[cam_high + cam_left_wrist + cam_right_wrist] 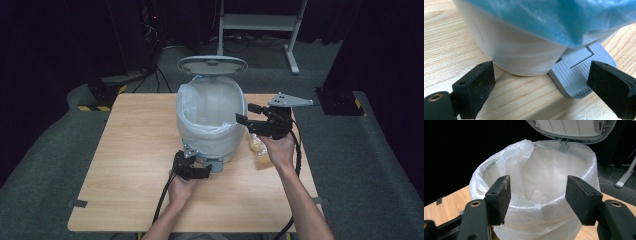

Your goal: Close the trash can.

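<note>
A white pedal bin [210, 120] is seen standing near the middle of the wooden table [130, 165], its grey lid [212, 65] raised and tilted back at the far side. The bin is lined with a pale translucent bag [534, 177], whose edge is folded out over the rim and hangs down the outer wall. Low at the near foot of the bin, the left gripper [192, 169] is held just above the tabletop, and in the left gripper view its two black jaws are spread wide, one at each side, with nothing clamped between them. The grey ribbed pedal [576, 75] is shown jutting from the base of the bin, lying just beside the jaw at the right of that view; whether that jaw is touching it cannot be told. At the bin's right side, the right gripper [250, 114] is held up at rim height and pointed at the opening. Its jaws are parted too, and nothing is pinched: only the bag-lined mouth is framed between them in the right gripper view. A small yellowish packet [259, 147] is seen lying on the table just beneath the right hand [280, 147], close beside the bin.
</note>
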